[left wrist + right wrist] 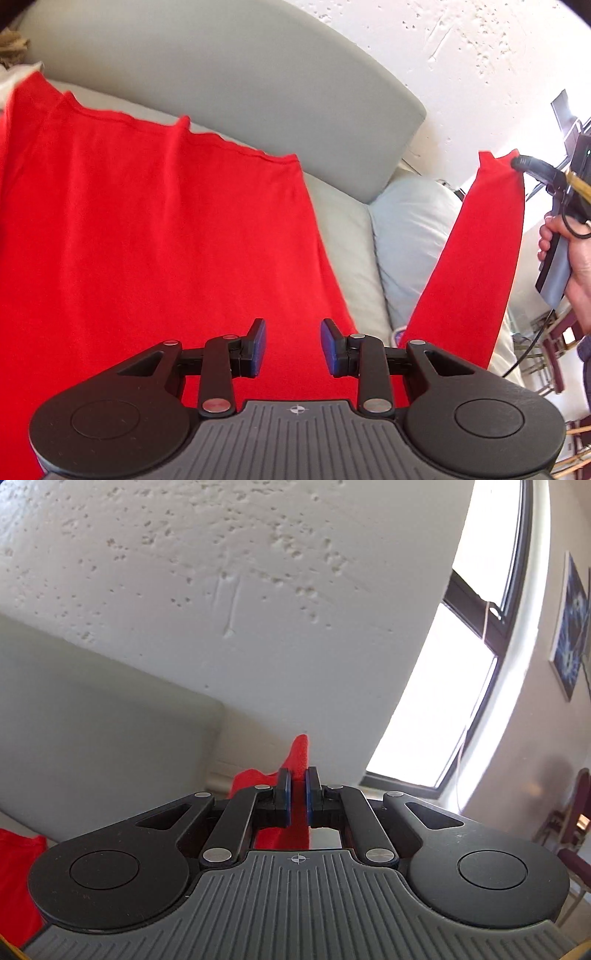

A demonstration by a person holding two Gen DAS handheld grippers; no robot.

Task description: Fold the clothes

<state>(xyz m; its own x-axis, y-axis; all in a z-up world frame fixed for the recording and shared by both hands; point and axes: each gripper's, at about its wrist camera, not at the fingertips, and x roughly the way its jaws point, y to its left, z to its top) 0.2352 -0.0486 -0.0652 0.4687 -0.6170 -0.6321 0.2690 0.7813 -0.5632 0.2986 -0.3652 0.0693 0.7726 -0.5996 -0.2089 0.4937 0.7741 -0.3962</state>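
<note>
spread flat under and ahead of the left gripper (293,347): a red garment (155,236), covering the pale grey sofa seat (347,236) from the far left edge across to just right of the claw's fingers. jaws standing apart, blue pads (260,345) facing each other across a clear gap, nothing between them, only red cloth below. beyond the cloth's far hem, a grey sofa backrest (229,74), and above that a pitted white wall (461,55). to the right of the claw, a light grey cushion (410,236) in the seat's corner. further right, a red sleeve (480,254) pulled up and away from the seat, stretched taut, its top end pinched by the right gripper (517,162), held in a hand (576,258) at the frame's right edge. from the right wrist view: a patch of the same red cloth low at the far left, then the right gripper (298,794) with jaws drawn close together, clamped on a fold of red fabric (298,753) poking up past the fingertips and hanging down between the pads. behind, the grey backrest at left, the pitted wall across the middle, a bright window (454,686) to the right of the claw, a blue picture (569,627) on the far wall, and a dark red chair (576,834) at the right edge.
</note>
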